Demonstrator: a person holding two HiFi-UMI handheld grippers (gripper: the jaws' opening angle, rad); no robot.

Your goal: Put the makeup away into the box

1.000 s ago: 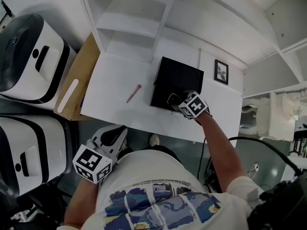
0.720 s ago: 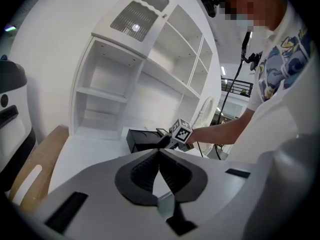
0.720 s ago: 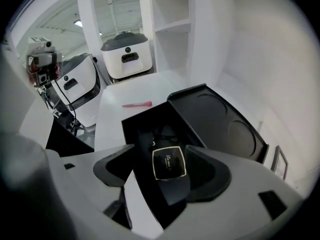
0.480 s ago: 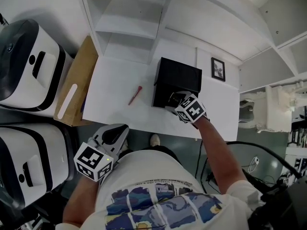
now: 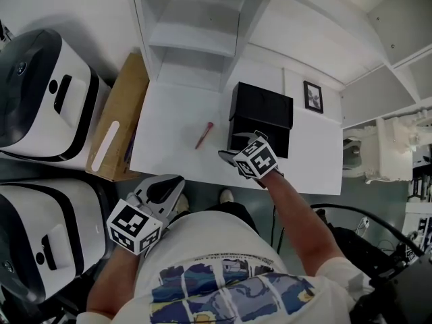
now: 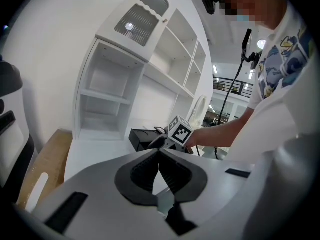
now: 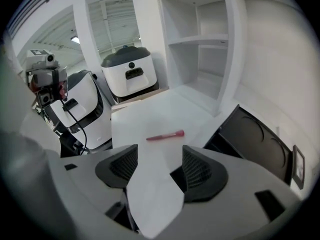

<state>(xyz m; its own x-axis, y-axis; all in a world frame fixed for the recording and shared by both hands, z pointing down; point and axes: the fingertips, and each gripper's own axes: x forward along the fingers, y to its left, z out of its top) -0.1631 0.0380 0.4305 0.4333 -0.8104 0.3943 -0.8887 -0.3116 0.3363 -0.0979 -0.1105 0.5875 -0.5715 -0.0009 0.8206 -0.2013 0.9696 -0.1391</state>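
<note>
A slim red makeup stick [image 5: 204, 135] lies on the white table [image 5: 169, 117], left of the open black box [image 5: 262, 117]. My right gripper [image 5: 237, 148] hovers at the box's front left corner, open and empty; its jaws have just been closing slightly with nothing between them. In the right gripper view the stick [image 7: 166, 135] lies ahead of the right gripper [image 7: 160, 156], with the box [image 7: 252, 144] to the right. My left gripper [image 5: 162, 189] hangs below the table's front edge, close to my body. In its own view the left gripper [image 6: 160, 154] is shut on nothing.
Two white and black machines [image 5: 40, 79] [image 5: 40, 228] stand left of the table. A brown board [image 5: 111, 137] leans beside it. White shelves [image 5: 196, 32] rise behind the table. A small framed picture [image 5: 312, 96] lies right of the box.
My right gripper has pulled back out of the box and moved left, toward the front edge of the table. The left gripper has shifted only slightly.
</note>
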